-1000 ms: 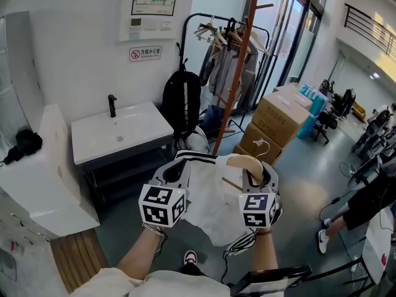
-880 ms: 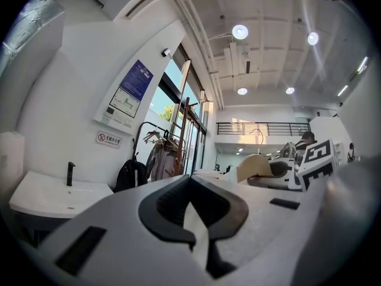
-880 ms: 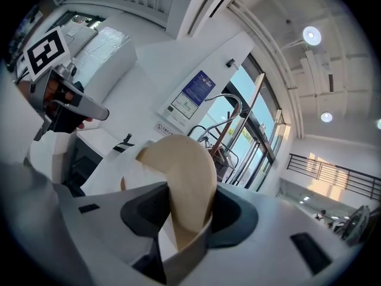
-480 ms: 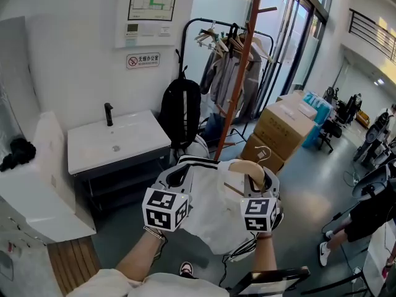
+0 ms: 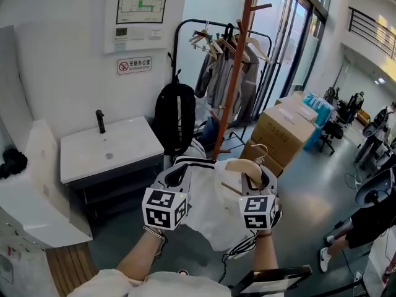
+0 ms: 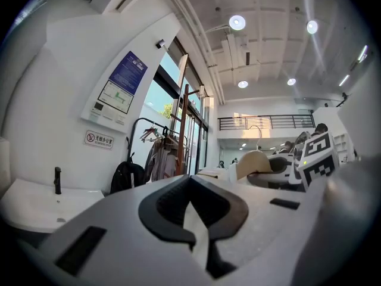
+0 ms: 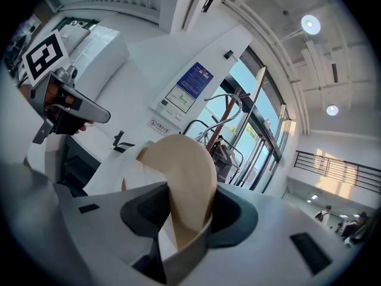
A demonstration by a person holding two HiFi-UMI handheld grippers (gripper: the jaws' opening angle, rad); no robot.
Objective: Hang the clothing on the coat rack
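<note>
"Two claws, one load. What has each got?"

"Left claw (image 6: 191, 204) is pinched shut on a fold of the white shirt (image 5: 213, 212). Right claw (image 7: 184, 219) is clamped on the rounded shoulder of the pale wooden hanger (image 7: 181, 159), collar cloth caught in with it."

"Where's the shirt?"

"Slung between them above the floor, soft and limp, black-striped at the neck. The hanger's long axis runs roughly claw to claw."

"And the coat rack (image 5: 235, 73)?"

"A slim reddish-brown pole with short pegs, straight ahead, higher up and well apart. The thin wire hook (image 5: 262, 148) rises just beside the right claw, so I'd judge that hand leads the reach."
</note>
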